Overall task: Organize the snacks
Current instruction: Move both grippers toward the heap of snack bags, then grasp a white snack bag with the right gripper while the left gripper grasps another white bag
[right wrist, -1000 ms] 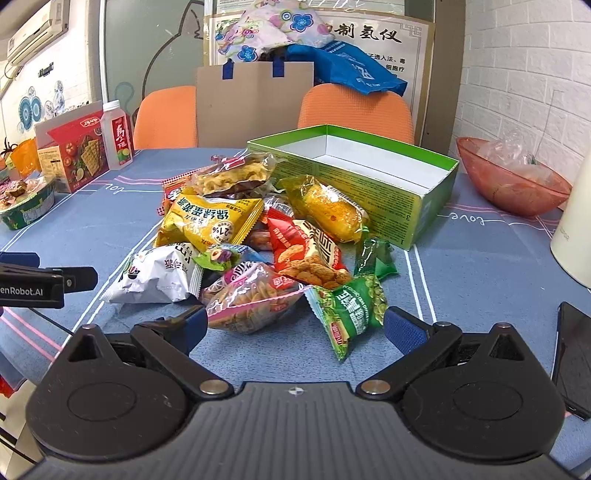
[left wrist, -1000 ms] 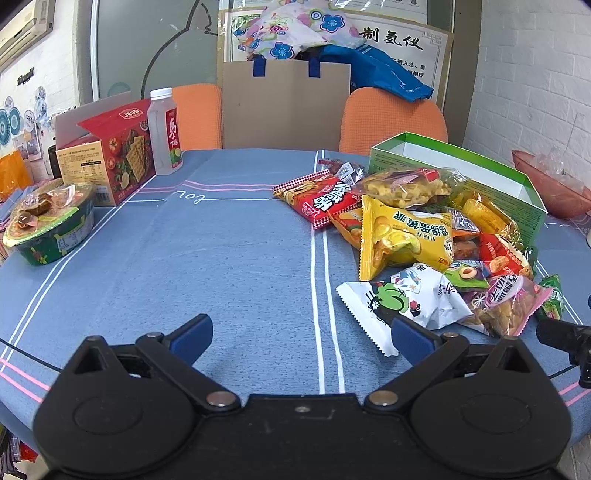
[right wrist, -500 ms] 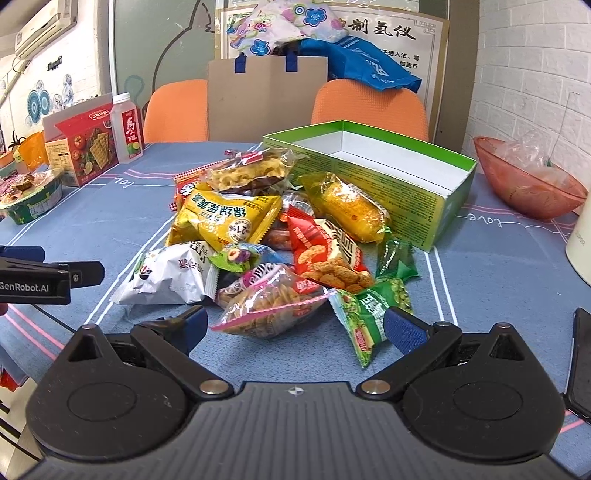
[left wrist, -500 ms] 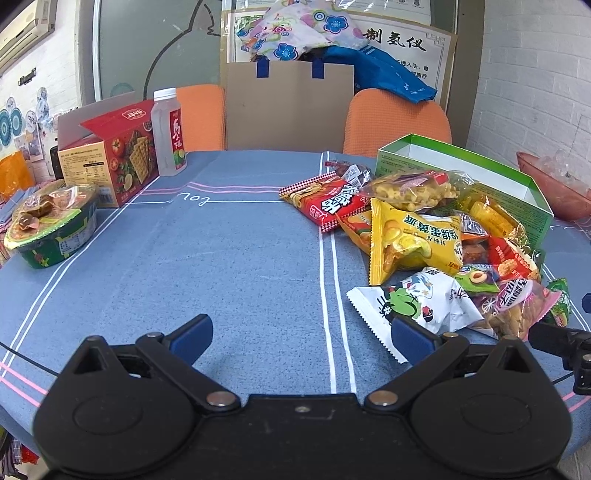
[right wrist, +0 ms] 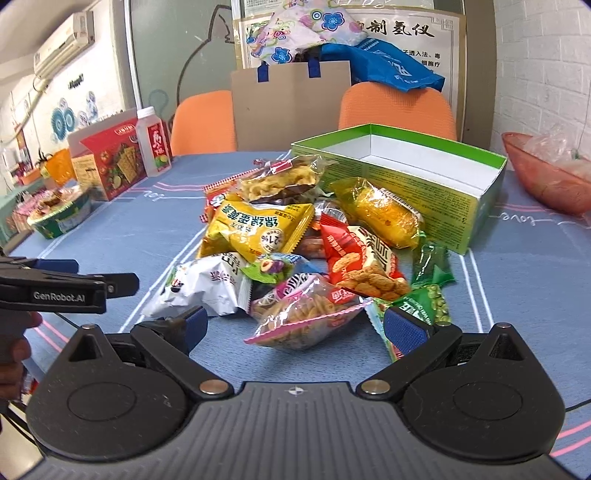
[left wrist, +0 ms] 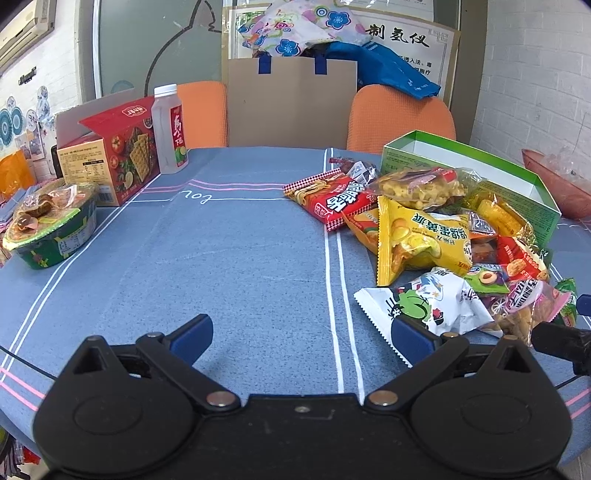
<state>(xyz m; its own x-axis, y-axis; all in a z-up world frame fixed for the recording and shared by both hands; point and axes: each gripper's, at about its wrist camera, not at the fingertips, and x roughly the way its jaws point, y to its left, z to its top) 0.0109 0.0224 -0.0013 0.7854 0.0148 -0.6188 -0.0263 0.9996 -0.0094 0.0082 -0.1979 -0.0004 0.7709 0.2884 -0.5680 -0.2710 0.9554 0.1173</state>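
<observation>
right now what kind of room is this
Probably an office break or meeting room: a blue-clothed table, orange fabric chairs behind it, and a framed Chinese wall notice.

Bare tablecloth lies clear left of the snack pile; the pile crowds against the green box.

Green box, yellow packet, blue striped tablecloth.
</observation>
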